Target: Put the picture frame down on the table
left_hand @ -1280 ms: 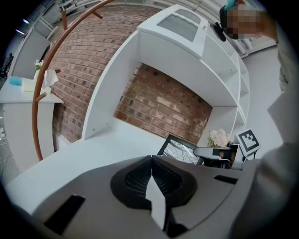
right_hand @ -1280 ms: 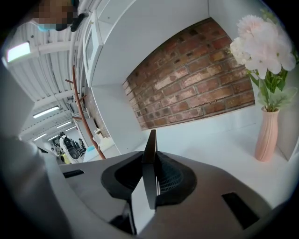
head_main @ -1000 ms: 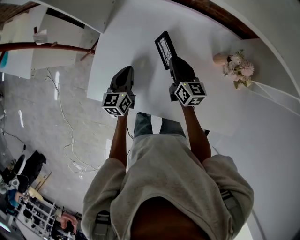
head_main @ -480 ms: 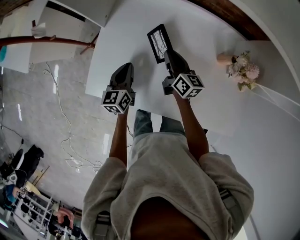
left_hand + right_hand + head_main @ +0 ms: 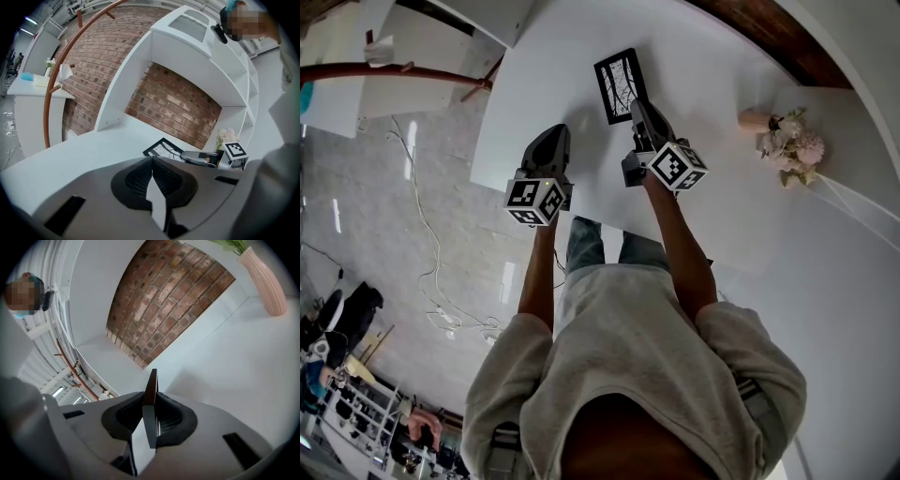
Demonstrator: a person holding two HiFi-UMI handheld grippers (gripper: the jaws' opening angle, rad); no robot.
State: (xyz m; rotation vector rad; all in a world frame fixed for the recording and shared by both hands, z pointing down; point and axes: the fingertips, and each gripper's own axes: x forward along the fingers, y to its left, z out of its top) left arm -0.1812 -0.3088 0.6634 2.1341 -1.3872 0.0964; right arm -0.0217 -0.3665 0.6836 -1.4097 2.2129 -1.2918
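Note:
A black picture frame [image 5: 619,84] with a branch drawing lies nearly flat over the white table [image 5: 712,169], its near edge held in my right gripper [image 5: 639,111]. In the right gripper view the frame [image 5: 151,387] shows edge-on, pinched between the dark pads. From the left gripper view the frame [image 5: 161,149] is low over the tabletop with the right gripper [image 5: 199,158] behind it. My left gripper [image 5: 551,142] hovers over the table's near left part, jaws together with nothing between them [image 5: 151,180].
A pink vase of pale flowers [image 5: 783,136] stands at the table's right end; the vase [image 5: 265,280] is far right in the right gripper view. A brick wall [image 5: 183,105] backs the table. A curved red-brown bar [image 5: 394,77] and floor cables [image 5: 431,244] lie to the left.
My right gripper has carried the frame leftward and away from me, and tipped it from standing on edge to lying nearly flat over the table. The left gripper has hardly moved.

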